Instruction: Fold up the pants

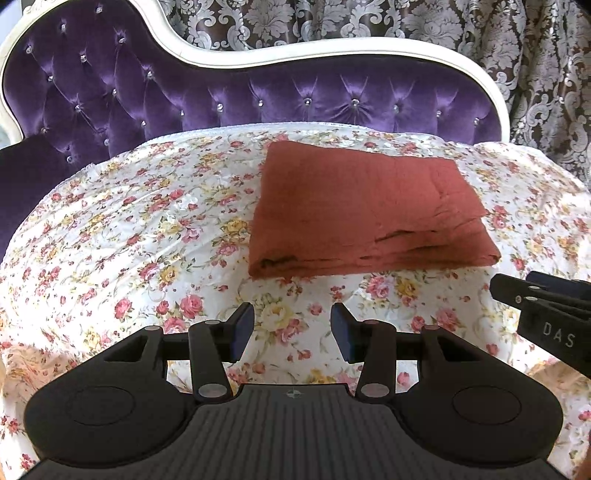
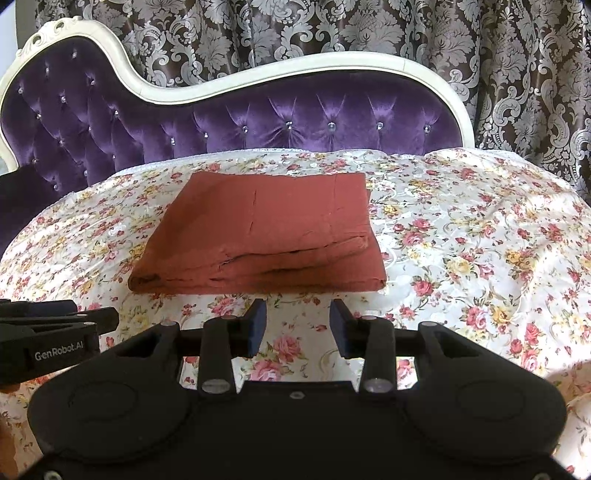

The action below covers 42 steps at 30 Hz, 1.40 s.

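- Pants [image 1: 369, 210]: in the left wrist view the rust-red pants lie folded into a flat rectangular stack on the floral sheet [image 1: 129, 229], ahead of the camera and a little to its right, with the layered open edges facing the camera.
- In the same view the left gripper [image 1: 292, 332] hovers over the sheet short of the pants, its fingers spread apart with nothing between the blue pads [image 1: 243, 330].
- The right gripper [image 1: 546, 314] enters at the right edge here; only its side with the letters "DAS" shows, and its fingertips cannot be made out from this angle.
- Behind the sheet stands a purple tufted sofa back [image 1: 184, 96] with a white frame, and a patterned curtain [image 1: 406, 26] behind that.
- In the right wrist view the pants [image 2: 266, 229] sit ahead and slightly left, apart from both grippers.
- The right gripper [image 2: 297, 328] shows its fingers spread wide and empty, close to the near edge of the stack.
- The left gripper [image 2: 55, 332] is cut off at the left edge, marked "GenRobot.AI".
- The far side of the pants and the inner layers are hidden in both views.
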Available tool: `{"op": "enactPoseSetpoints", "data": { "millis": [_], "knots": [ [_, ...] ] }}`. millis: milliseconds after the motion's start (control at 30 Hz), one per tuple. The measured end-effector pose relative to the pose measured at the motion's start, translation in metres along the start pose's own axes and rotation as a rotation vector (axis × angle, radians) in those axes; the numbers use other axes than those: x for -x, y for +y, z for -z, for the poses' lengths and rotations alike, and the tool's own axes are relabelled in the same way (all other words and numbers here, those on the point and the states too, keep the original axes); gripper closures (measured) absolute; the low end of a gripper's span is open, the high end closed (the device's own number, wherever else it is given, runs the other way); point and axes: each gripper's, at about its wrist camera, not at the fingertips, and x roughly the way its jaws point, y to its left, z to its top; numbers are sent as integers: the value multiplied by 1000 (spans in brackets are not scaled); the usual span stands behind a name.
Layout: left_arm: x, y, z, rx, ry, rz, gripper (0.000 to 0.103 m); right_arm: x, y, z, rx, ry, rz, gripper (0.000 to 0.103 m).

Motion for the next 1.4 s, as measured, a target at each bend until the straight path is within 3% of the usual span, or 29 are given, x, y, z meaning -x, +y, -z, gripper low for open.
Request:
{"op": "enactPoseSetpoints", "data": {
  "millis": [1400],
  "knots": [
    [-12,-3,5,-18,41,-5,58,-17,-1,6,-13,80,26,55]
  ]
}}
